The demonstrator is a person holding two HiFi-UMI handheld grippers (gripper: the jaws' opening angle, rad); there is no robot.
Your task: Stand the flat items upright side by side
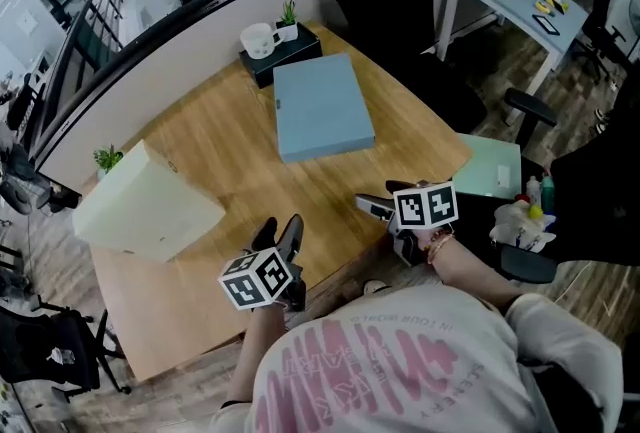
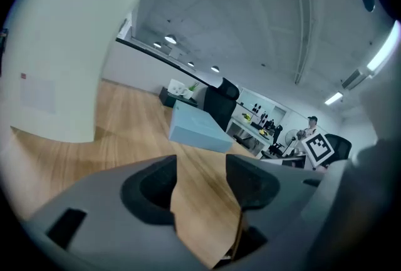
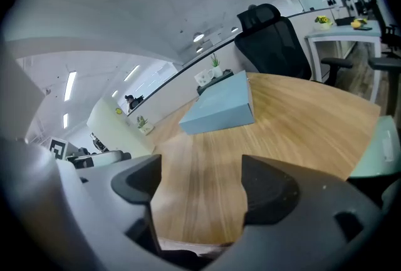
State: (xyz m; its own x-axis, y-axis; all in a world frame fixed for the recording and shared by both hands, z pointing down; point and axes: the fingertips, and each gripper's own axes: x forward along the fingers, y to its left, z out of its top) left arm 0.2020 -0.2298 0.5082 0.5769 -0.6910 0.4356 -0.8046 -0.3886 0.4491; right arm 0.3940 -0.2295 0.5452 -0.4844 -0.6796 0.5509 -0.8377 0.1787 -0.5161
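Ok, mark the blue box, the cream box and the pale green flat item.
blue box (image 1: 322, 106), head view, middle of its top face.
cream box (image 1: 145, 206), head view, middle of its broad side.
pale green flat item (image 1: 490, 166), head view, middle of its top.

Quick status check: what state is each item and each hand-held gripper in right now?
Blue box: lying flat, mid-table.
Cream box: standing upright, at left.
Pale green item: lying flat by the table edge, at right.
Left hand-held gripper: open, empty.
Right hand-held gripper: open, empty.
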